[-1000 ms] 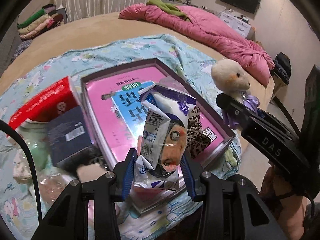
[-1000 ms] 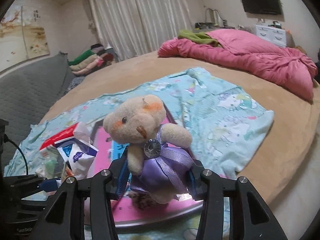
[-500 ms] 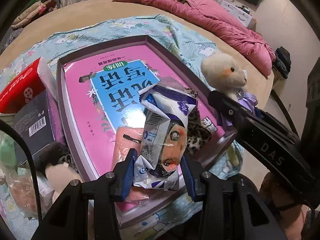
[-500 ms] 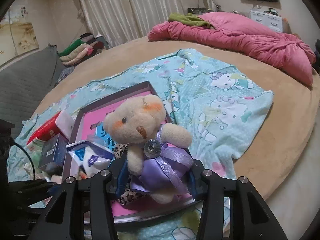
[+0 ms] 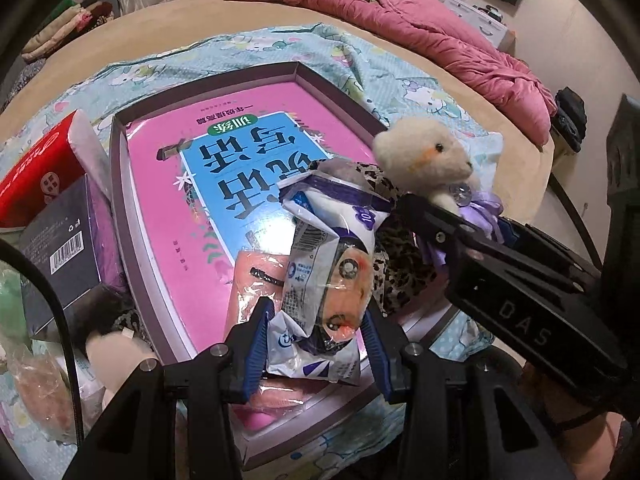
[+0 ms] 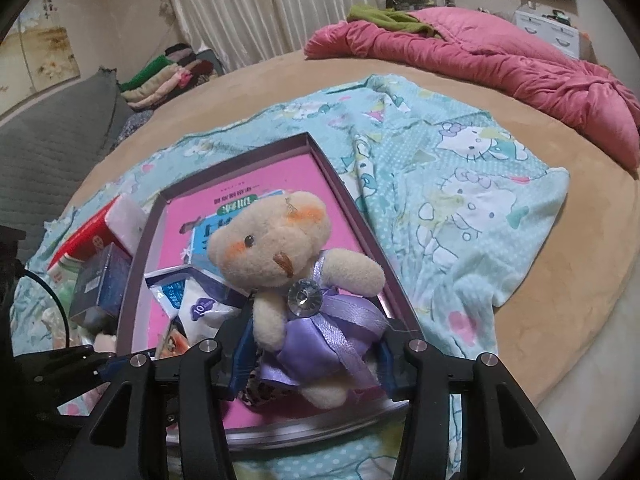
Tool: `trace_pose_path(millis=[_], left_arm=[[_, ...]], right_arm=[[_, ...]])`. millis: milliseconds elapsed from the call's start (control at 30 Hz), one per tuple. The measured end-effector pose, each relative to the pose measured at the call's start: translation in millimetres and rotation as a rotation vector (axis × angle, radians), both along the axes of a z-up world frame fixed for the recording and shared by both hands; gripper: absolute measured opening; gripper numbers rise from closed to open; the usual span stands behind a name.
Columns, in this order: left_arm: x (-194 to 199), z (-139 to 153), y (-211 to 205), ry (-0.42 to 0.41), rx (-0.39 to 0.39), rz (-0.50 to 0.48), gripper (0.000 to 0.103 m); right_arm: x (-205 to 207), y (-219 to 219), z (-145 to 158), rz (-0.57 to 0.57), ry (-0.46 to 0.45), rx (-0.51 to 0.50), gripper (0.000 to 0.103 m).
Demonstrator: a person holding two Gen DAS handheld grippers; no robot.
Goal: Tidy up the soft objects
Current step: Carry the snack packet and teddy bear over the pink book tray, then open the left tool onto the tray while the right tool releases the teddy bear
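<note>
Blue pads of the left gripper (image 5: 316, 340) are pinching a crinkled white-and-purple packet (image 5: 324, 280) at the bottom centre of the left wrist view, holding it upright over the near end of a shallow purple box (image 5: 116, 184). In the right wrist view, the right gripper (image 6: 312, 354) is cradling a cream teddy bear (image 6: 288, 276) in a lilac satin dress at lower centre; its jaws have just been opening a little, with the bear sitting between them and the pads at the dress sides. Below both, a pink book (image 5: 172, 184) is lying flat inside the box, with a leopard-print piece (image 5: 400, 272) resting on it beside the packet. At the left edge, a dark carton (image 5: 56, 248) and a red pack (image 5: 36, 176) are sitting against the box wall. Under everything, a turquoise cartoon sheet (image 6: 460, 200) is spreading across the tan bed (image 6: 580, 280), and a pink quilt (image 6: 480, 56) is lying bunched at the upper right.
</note>
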State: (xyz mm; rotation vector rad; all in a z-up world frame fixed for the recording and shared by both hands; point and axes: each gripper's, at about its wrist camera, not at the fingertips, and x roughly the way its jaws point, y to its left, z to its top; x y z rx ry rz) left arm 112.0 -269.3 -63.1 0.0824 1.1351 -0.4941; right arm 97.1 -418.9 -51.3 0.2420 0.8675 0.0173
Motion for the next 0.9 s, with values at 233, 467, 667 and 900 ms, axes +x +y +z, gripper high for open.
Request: trace_pose_path(millis=[233, 467, 667, 900], left_arm=[[2.8, -1.1, -0.9, 0.004, 0.003, 0.002, 0.044], [2.7, -1.2, -6.6, 0.001, 0.013, -0.011, 0.044], [2.3, -2.4, -12.6, 0.006, 0.014, -0.022, 0.045], [1.7, -3.0, -15.6, 0.000, 0.028, -0.021, 0.048]], right_arm=[[2.8, -1.7, -4.1, -0.010, 0.016, 0.009, 0.055], [1.3, -6.0, -4.5, -0.023, 0.003, 0.044, 0.060], [-2.8, -14.4, -0.8, -0.063, -0.023, 0.076, 0.069], [-7.8, -16.0, 7.4, -0.074, -0.072, 0.075, 0.075]])
